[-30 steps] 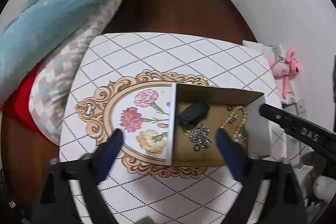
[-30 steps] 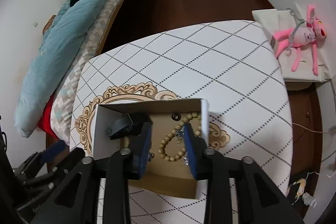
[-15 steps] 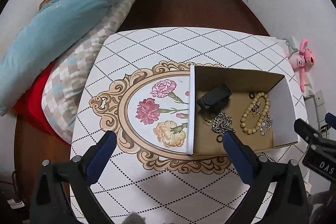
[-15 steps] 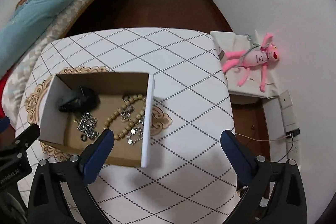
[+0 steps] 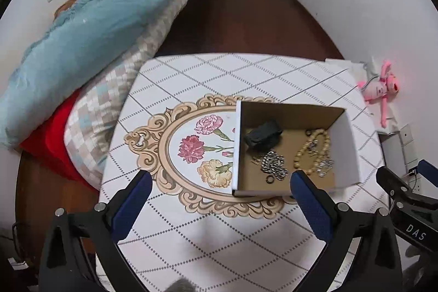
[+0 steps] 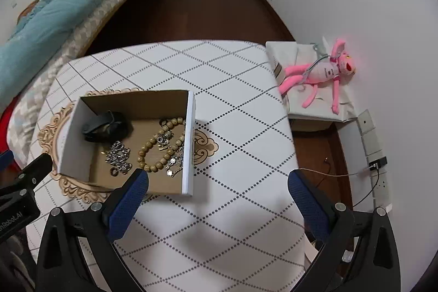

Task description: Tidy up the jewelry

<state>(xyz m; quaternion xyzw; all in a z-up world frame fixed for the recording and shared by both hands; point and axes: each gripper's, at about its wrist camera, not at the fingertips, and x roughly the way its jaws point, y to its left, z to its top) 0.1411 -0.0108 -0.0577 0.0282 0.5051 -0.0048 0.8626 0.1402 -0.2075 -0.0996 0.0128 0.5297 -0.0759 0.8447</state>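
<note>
Bedroom corner with white walls, dark wood floor, and a bed point(image 5: 90, 26) under a blue quilt along the far left. Nearer, a table point(image 5: 219, 231) under a white diamond-print cloth with a floral medallion at its middle. On it, right of the flowers, an open cardboard box point(image 5: 290, 111) holding the jewelry: a wooden bead bracelet point(image 6: 153, 152) toward the right wall, a heap of silver chain point(image 6: 118, 155) near the middle, small silver charms point(image 6: 175, 163) by the beads, a dark ring point(image 6: 114, 171) at the near edge, and a black pouch-like item point(image 6: 105, 126) at the far left corner. Left hand-held gripper point(image 5: 219, 201) spread wide and empty above the near table edge, just short of the box; right hand-held gripper point(image 6: 216, 199) likewise spread wide, holding nothing, near the box's right wall. Judged by look: beads light, stiff and rounded, likely to roll unless pinched across the strand; chain limp and slippery, prone to snag on the charms, best taken at the bunched middle; ring tiny and flat, hardest to pick off the cardboard. Off the table's right side, a pink plush toy point(image 6: 320, 73) lying on a low white box against the wall.
</note>
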